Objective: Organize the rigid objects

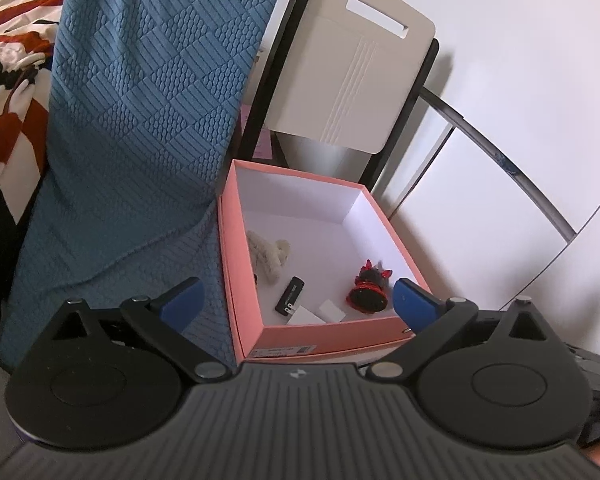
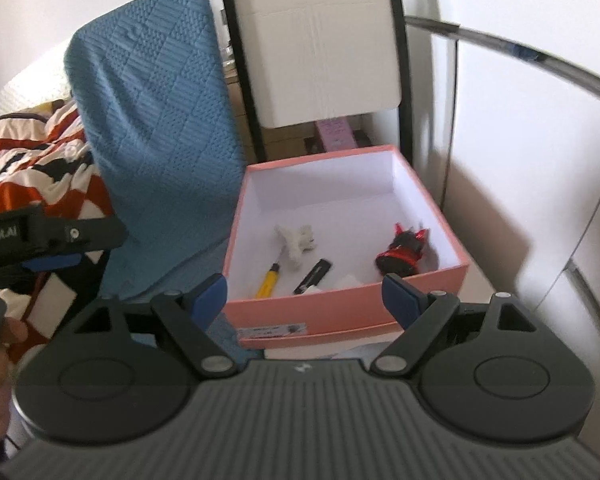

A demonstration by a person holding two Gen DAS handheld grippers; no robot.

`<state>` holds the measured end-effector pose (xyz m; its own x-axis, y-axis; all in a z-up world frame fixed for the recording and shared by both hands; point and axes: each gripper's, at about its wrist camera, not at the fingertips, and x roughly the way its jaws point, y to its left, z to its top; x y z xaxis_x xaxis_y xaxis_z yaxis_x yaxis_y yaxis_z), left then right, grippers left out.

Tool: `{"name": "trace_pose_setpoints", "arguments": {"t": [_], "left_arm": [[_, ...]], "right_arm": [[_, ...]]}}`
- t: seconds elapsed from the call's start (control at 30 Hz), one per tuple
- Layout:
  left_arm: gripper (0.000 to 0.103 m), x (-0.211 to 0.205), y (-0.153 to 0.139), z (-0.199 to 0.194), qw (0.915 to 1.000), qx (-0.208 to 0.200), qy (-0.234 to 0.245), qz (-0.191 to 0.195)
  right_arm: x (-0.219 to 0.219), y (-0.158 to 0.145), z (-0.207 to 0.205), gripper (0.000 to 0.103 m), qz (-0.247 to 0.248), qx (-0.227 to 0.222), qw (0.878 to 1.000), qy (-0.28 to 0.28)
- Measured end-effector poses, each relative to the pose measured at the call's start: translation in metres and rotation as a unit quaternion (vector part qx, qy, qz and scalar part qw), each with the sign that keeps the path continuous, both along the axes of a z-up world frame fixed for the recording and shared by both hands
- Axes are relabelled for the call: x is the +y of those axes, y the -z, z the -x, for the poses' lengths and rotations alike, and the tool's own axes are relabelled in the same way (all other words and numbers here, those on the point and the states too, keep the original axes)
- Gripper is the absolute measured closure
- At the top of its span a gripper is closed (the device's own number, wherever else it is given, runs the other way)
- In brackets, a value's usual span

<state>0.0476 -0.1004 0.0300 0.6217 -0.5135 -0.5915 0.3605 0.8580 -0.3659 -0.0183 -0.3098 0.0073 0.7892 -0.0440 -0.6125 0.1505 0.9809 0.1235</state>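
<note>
Both tools are empty. The left gripper (image 1: 296, 296) has its blue pads spread wide with nothing between them, and the right gripper (image 2: 304, 294) likewise stands open, holding nothing. Each hangs just short of the near wall of the pink box (image 2: 340, 312), looking down into it.

Inside the box, seen from the right wrist, a yellow-handled tool (image 2: 269, 280) lies at about 8 o'clock of the floor, a white claw clip (image 2: 296, 242) nearer the centre at 10 o'clock, a black stick (image 2: 314, 271) at 6 o'clock beside a small white block (image 2: 346, 281), and a red-and-black figurine (image 2: 402, 250) at 3 o'clock by the right wall. All lie loose, apart from one another.

Beyond the box, at 12 o'clock, a white folding chair (image 2: 324, 60) leans; a blue textured cushion (image 2: 156, 128) rises at 10 o'clock, with a patterned blanket (image 2: 40, 160) at 9 o'clock.

By my reading the sorting is well along: several rigid items already sit in the box. Whether more remain outside, the views do not show.
</note>
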Motion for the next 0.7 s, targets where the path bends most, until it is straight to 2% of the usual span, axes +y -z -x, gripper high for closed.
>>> {"name": "trace_pose_setpoints", "arguments": {"t": [0.03, 0.1, 0.13, 0.7], "left_arm": [[0.001, 0.001, 0.000, 0.000, 1.0000, -0.001, 0.000, -0.003], [0.001, 0.001, 0.002, 0.001, 1.0000, -0.003, -0.002, -0.008], [0.001, 0.002, 0.003, 0.000, 0.9999, 0.000, -0.003, -0.010], [0.001, 0.001, 0.008, -0.003, 0.9996, 0.008, -0.008, -0.026]], "right_arm": [[0.000, 0.001, -0.001, 0.017, -0.001, 0.002, 1.000, 0.001], [0.002, 0.003, -0.002, 0.008, 0.004, 0.003, 1.000, 0.005], [0.002, 0.003, -0.003, 0.007, 0.008, 0.002, 1.000, 0.008], [0.011, 0.006, -0.004, 0.007, 0.025, 0.004, 1.000, 0.009]]}}
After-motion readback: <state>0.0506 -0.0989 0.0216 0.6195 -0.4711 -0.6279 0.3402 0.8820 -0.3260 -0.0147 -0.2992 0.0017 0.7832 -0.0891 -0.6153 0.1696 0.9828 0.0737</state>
